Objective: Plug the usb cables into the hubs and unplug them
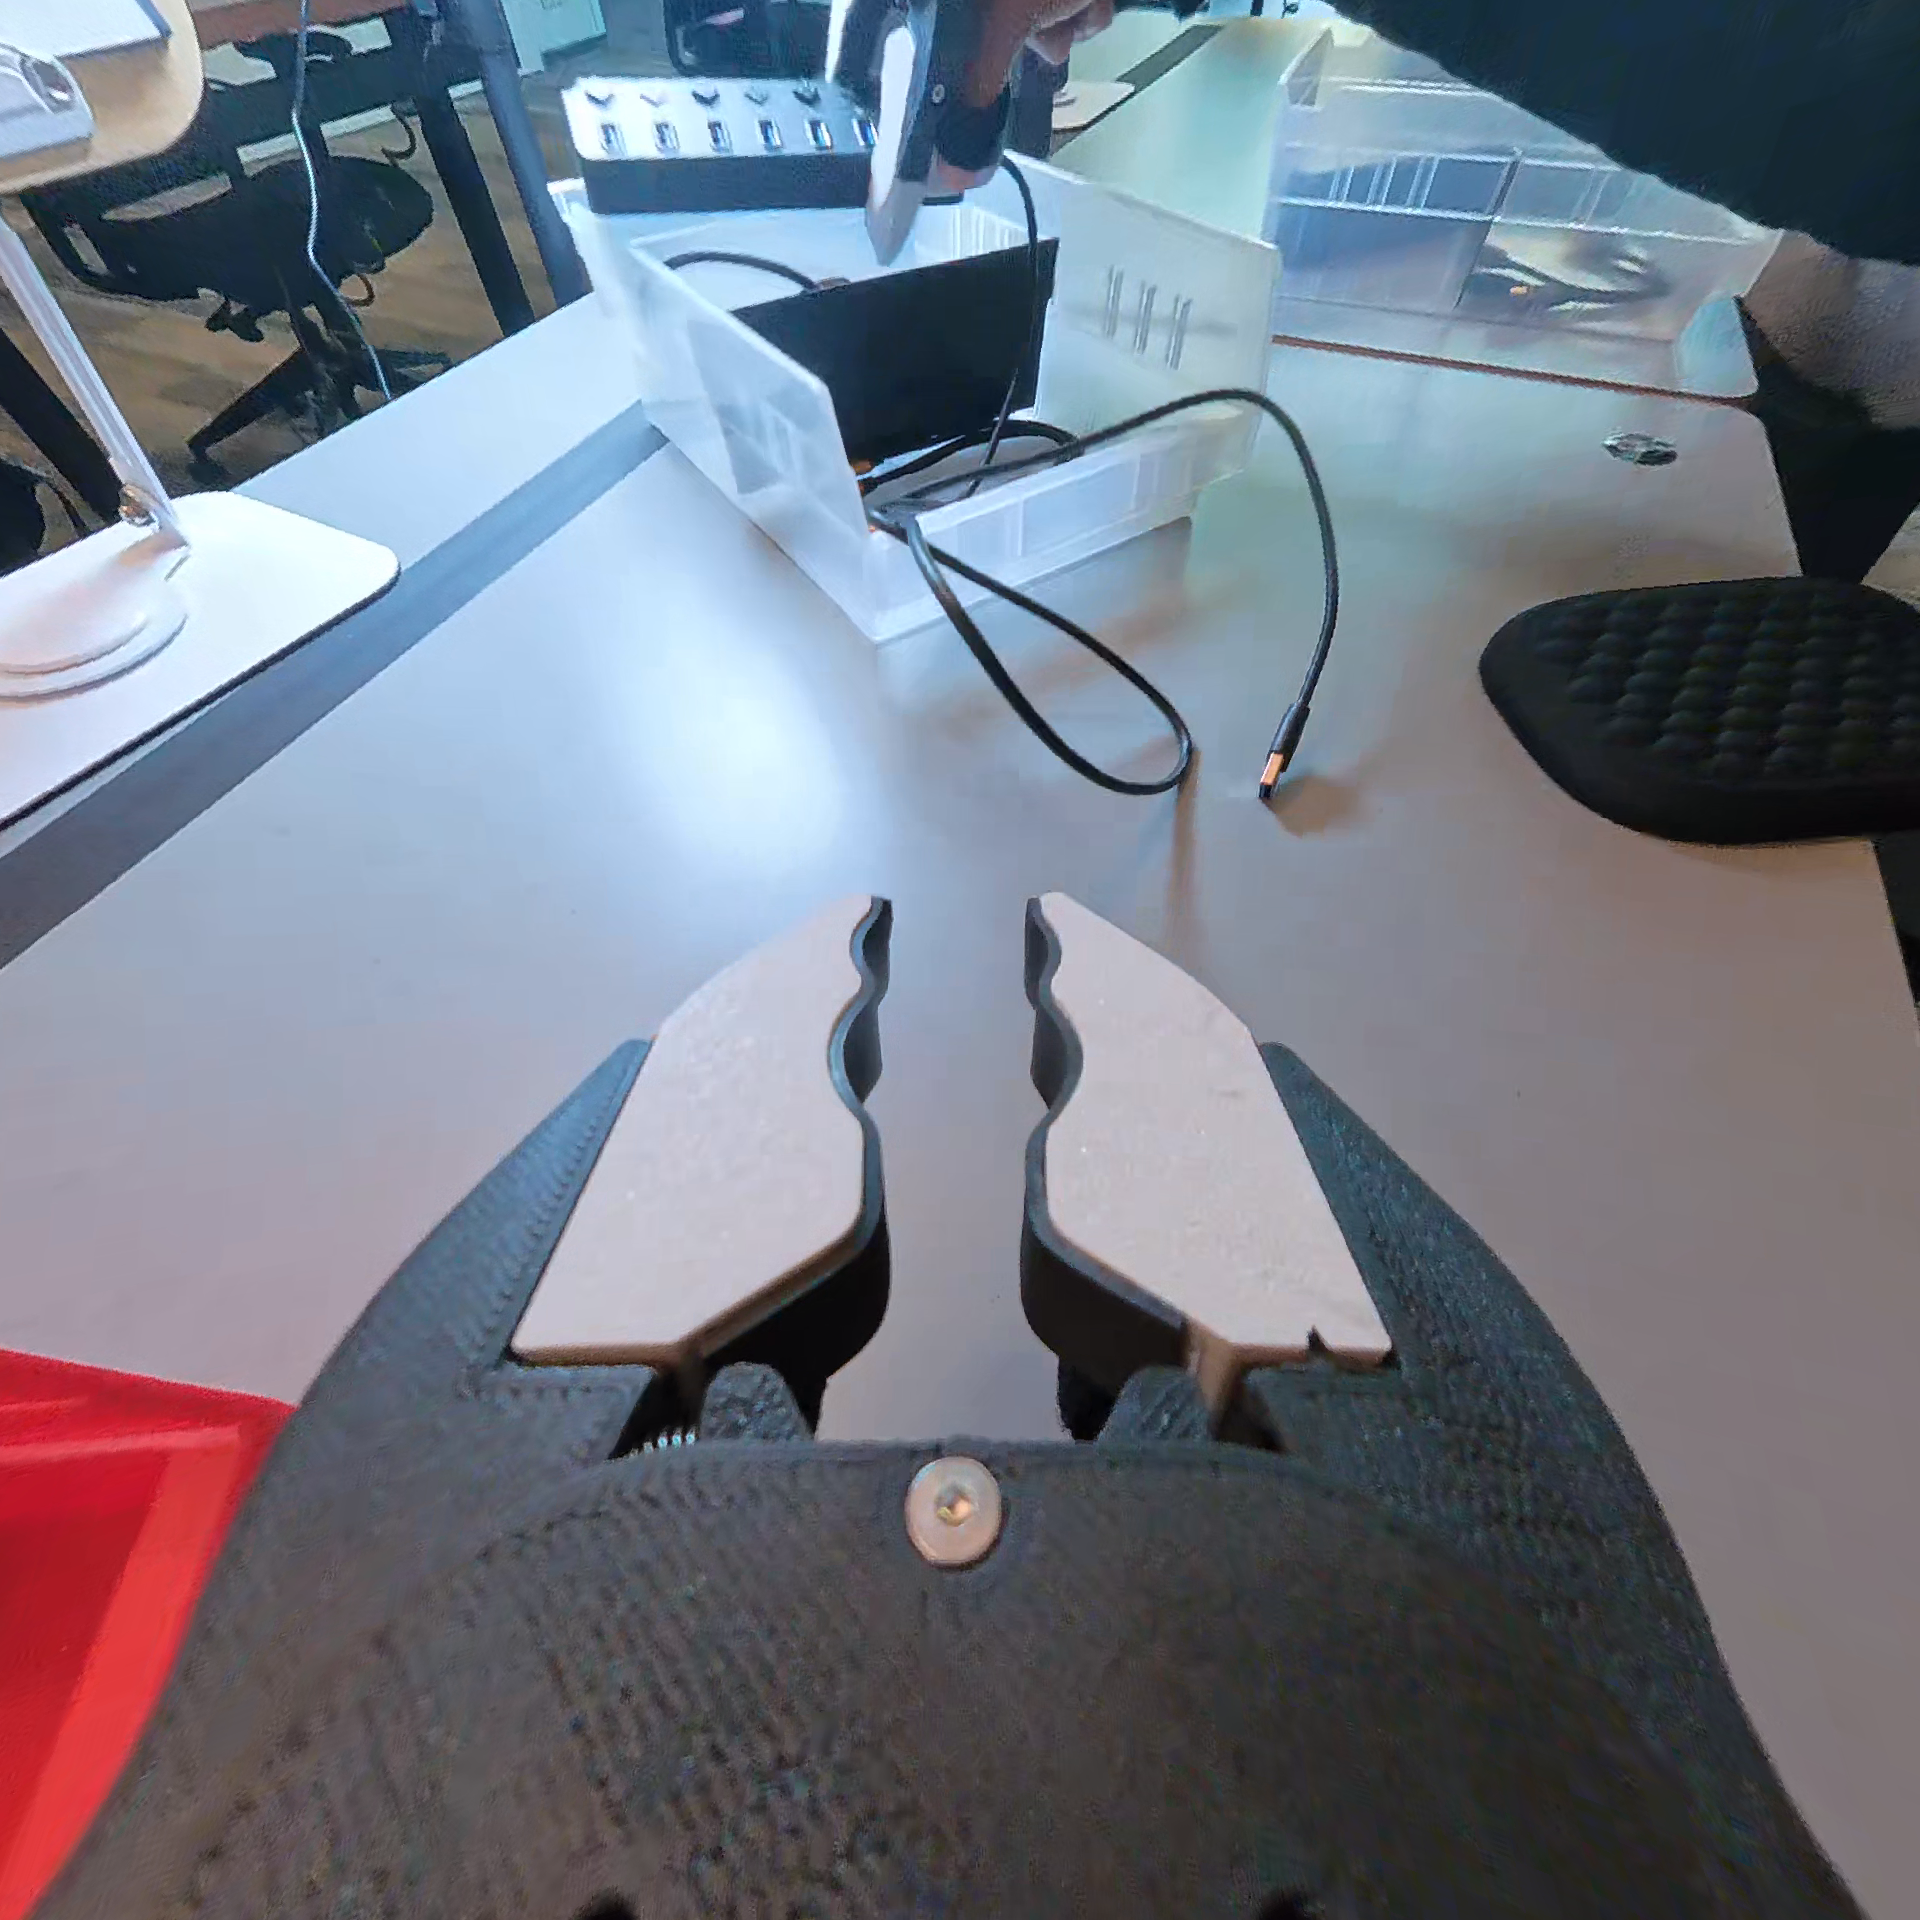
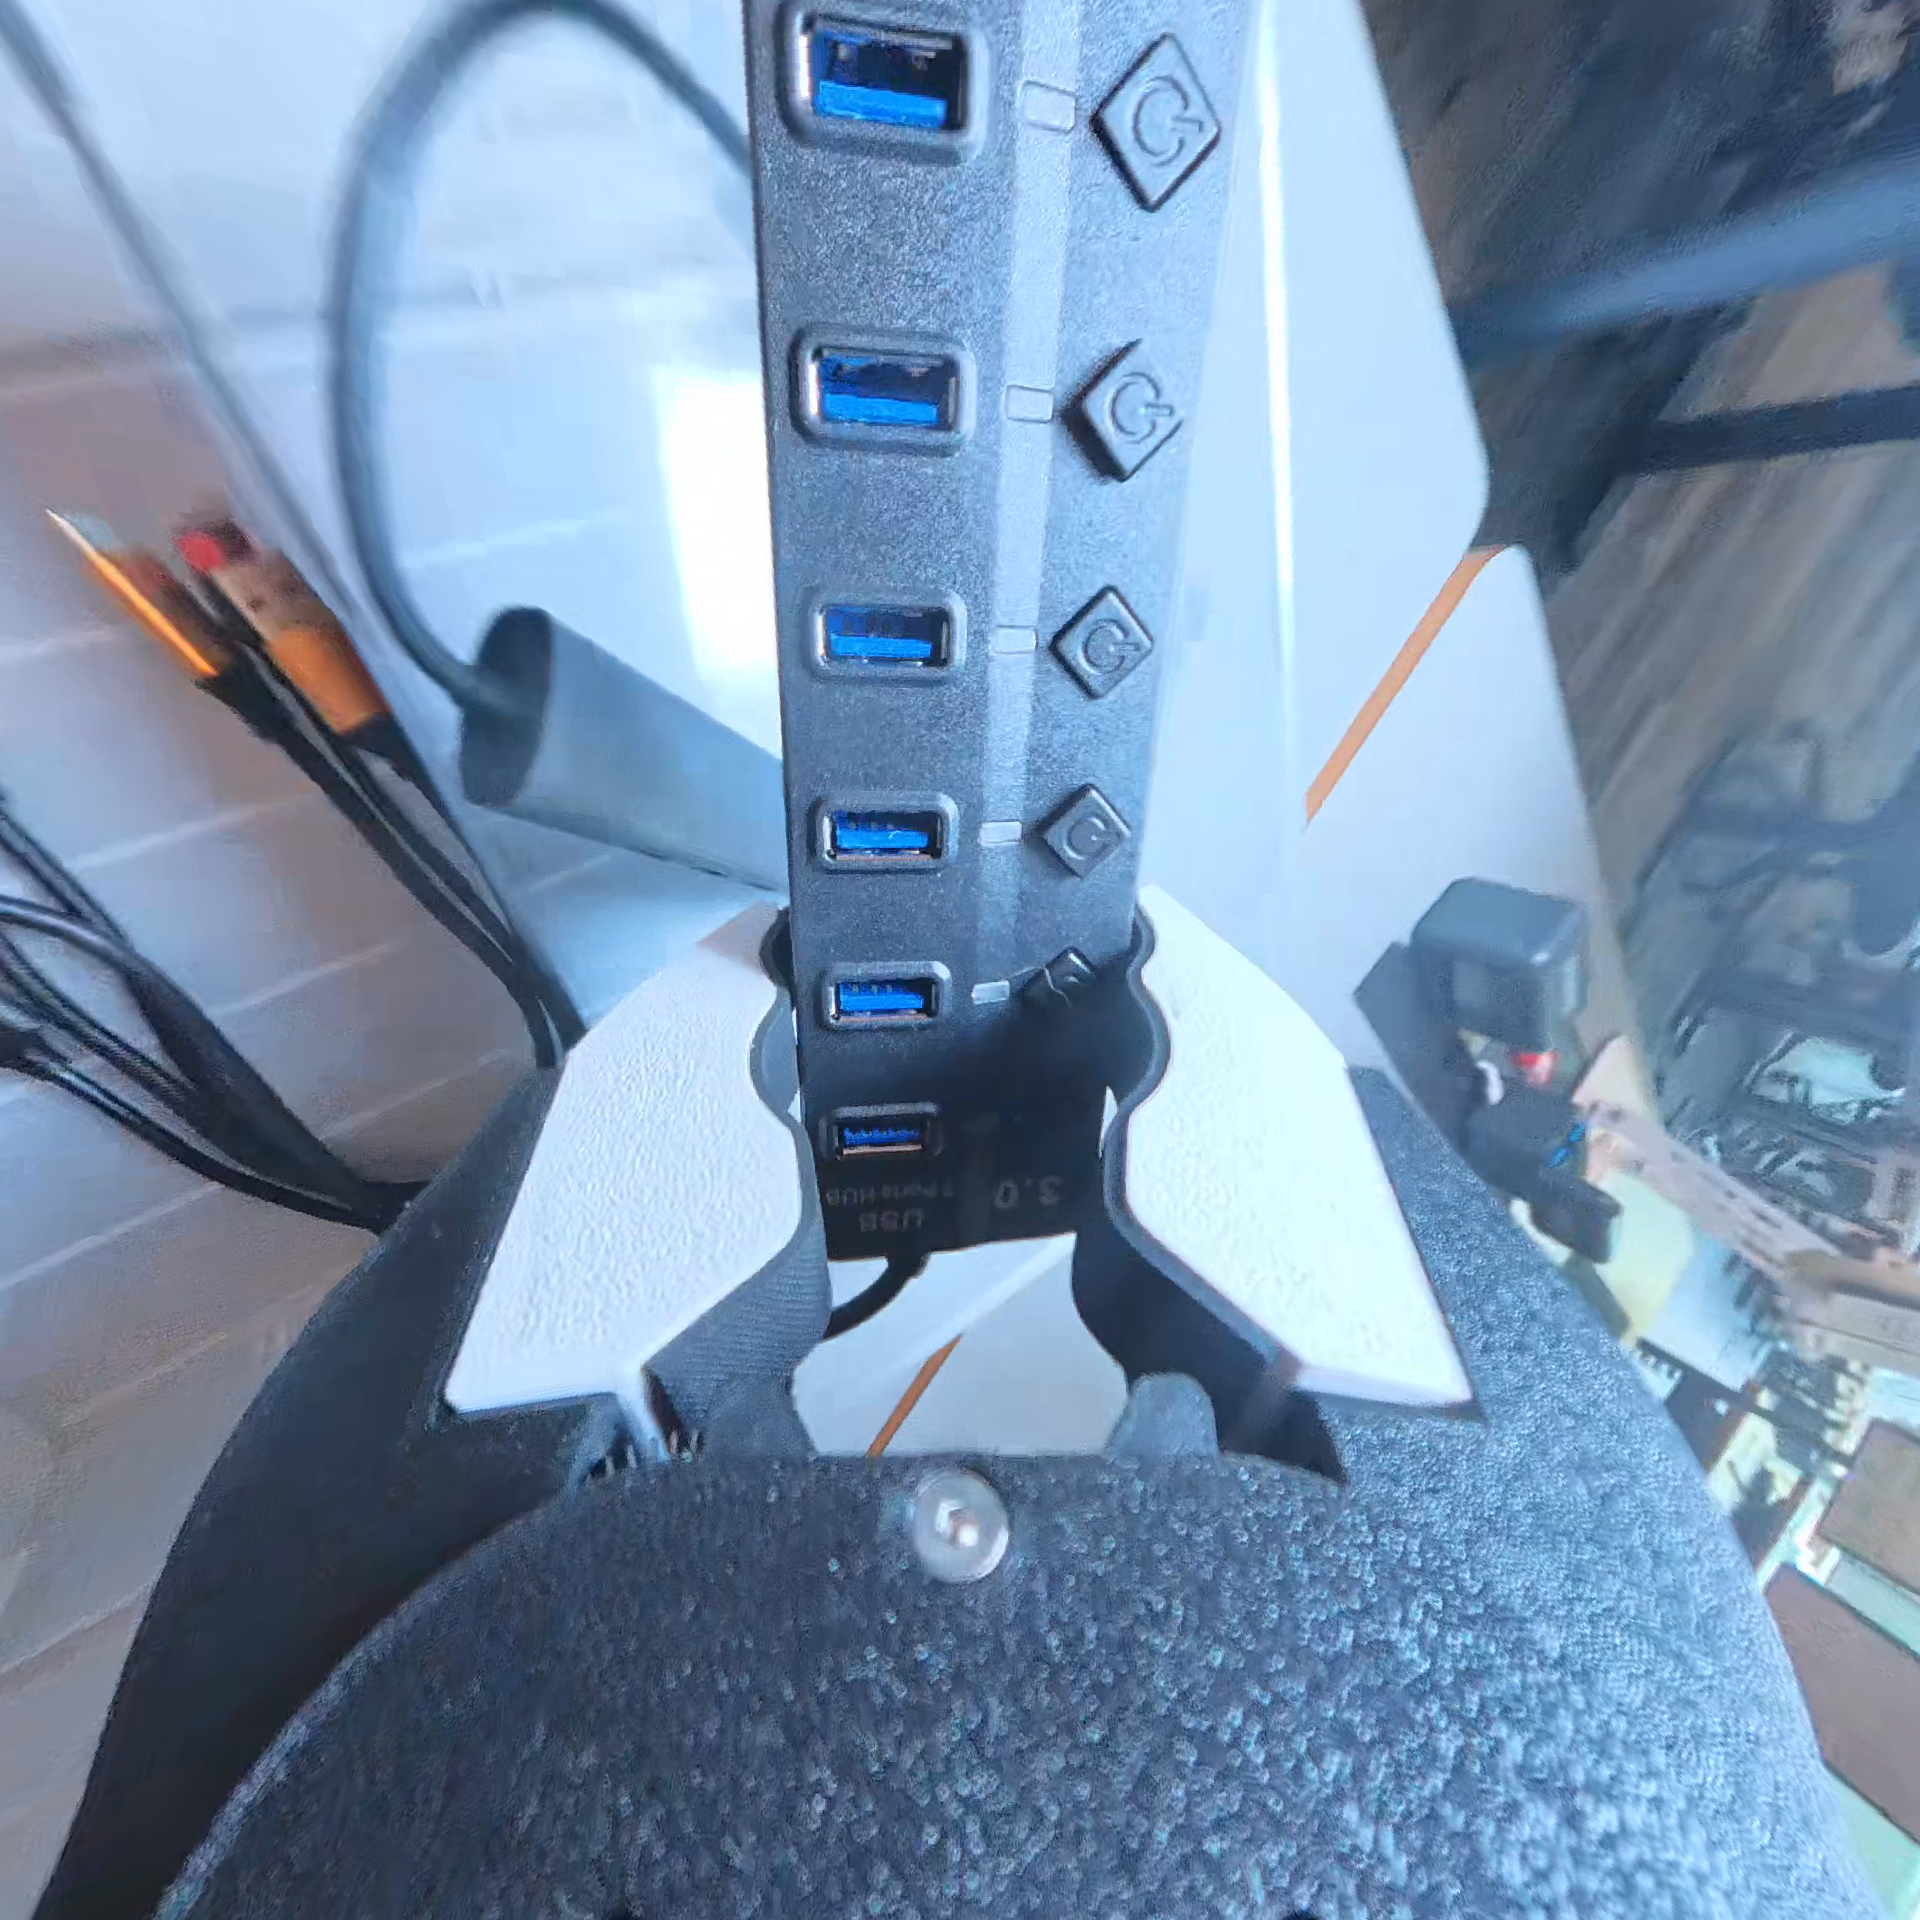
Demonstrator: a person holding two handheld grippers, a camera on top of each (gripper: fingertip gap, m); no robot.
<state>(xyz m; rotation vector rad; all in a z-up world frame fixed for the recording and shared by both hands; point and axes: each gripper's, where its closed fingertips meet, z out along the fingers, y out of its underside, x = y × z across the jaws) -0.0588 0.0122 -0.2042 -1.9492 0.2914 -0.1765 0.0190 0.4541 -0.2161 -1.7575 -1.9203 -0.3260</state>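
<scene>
Right wrist view: I have the right gripper (image 2: 961, 1049) clamped on the near end of the black hub (image 2: 935, 520), its blue ports empty; setup step, nothing plugged yet.
Left gripper (image 1: 956, 914) sits parted and empty at lower centre; the loose cable plug (image 1: 1280, 764) lies right of centre on the table (image 1: 520, 831); next I judge I must pinch that plug squarely and align it with a port.

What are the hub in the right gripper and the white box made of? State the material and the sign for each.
USB hub: seemingly moulded black plastic, matte; its face shows a fine grainy texture around the blue ports. The right gripper is clamped on one end.

White box: apparently translucent frosted plastic; dark cables show dimly through its thin walls.
</scene>
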